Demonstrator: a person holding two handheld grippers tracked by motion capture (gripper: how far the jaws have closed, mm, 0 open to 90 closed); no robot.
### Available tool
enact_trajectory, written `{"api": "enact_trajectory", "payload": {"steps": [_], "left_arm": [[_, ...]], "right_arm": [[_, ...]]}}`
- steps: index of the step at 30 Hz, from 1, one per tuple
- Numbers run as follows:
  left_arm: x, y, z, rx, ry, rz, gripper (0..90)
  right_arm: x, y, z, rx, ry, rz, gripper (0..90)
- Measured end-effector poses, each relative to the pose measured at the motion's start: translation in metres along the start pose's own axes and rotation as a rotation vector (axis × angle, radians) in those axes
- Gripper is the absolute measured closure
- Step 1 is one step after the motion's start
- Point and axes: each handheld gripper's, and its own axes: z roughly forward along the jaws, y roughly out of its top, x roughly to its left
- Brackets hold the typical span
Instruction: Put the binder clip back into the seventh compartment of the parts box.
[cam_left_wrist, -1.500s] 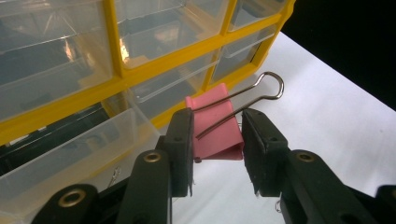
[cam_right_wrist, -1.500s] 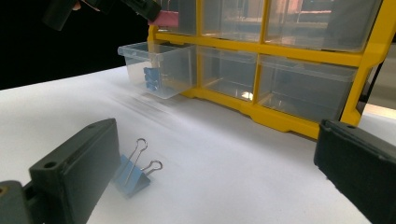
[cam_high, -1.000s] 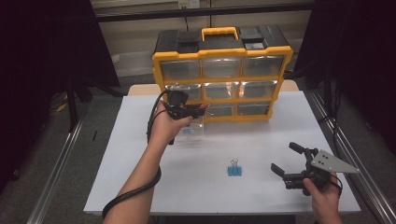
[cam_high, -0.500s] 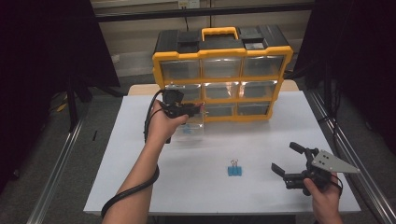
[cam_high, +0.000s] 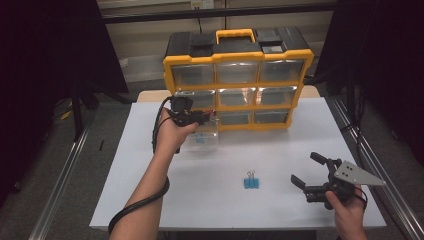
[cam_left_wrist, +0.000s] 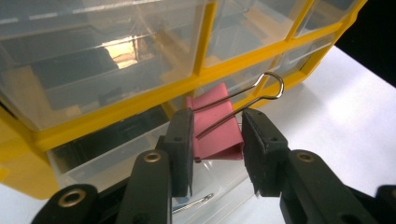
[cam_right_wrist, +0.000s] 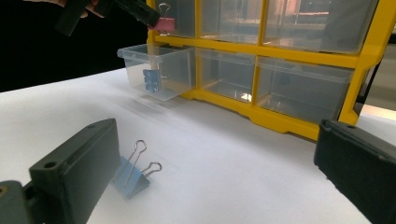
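Above the pulled-out clear plastic drawer (cam_high: 204, 140) at the bottom left of the yellow-and-black drawer organiser (cam_high: 238, 80), we saw the left tongs (cam_left_wrist: 215, 135) clamped on a pink metal binder clip (cam_left_wrist: 215, 123). Its two black pads pressed on the clip's flat sides, one on each, with the jaws only partly apart, as far as the clip's body allowed. The wire handles of the clip stuck out past the fingertips toward the organiser's yellow frame. In the right gripper view the same pink clip (cam_right_wrist: 164, 23) sat at the tip of the left tongs (cam_right_wrist: 156, 21), over the rear of the open drawer (cam_right_wrist: 159, 70) and close to the organiser's front, not touching the drawer. Inside that drawer a blue binder clip (cam_right_wrist: 150, 80) rested against the clear wall.

On the white desk (cam_high: 150, 200), a second blue metal binder clip (cam_high: 251, 181) lay by itself, well apart from the drawer and between the two hands. The right tongs (cam_high: 307, 172) rested low near the desk's right front corner, held in the person's right hand (cam_high: 345, 205), with the jaws spread wide and nothing between them. In the right gripper view that loose blue clip (cam_right_wrist: 133, 175) stood just beside the inner face of the left-hand jaw, its wire handles raised, and the other jaw stood far off at the opposite side.
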Motion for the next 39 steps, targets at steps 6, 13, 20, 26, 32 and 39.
{"api": "enact_trajectory", "payload": {"steps": [6, 13, 20, 26, 32, 39], "left_arm": [[0.005, -0.005, 0.002, 0.008, 0.008, -0.004, 65.0], [0.007, -0.008, 0.002, 0.018, 0.019, -0.013, 65.0], [0.008, -0.011, 0.005, 0.027, 0.021, -0.010, 64.9], [0.007, -0.013, 0.008, 0.021, 0.031, -0.022, 65.0], [0.008, -0.015, 0.009, 0.030, 0.030, -0.023, 64.9], [0.007, -0.017, 0.011, 0.032, 0.023, -0.010, 61.8]], "right_arm": [[0.000, 0.000, 0.000, 0.001, 0.000, -0.001, 0.0], [0.000, 0.000, 0.000, -0.001, 0.001, -0.006, 0.0], [0.000, 0.000, 0.000, 0.001, 0.001, -0.002, 0.0], [0.000, 0.000, 0.000, 0.000, 0.001, -0.006, 0.0], [-0.001, 0.000, 0.000, 0.000, 0.000, -0.007, 0.0], [0.000, 0.000, 0.000, 0.000, 0.004, -0.001, 0.0]]}}
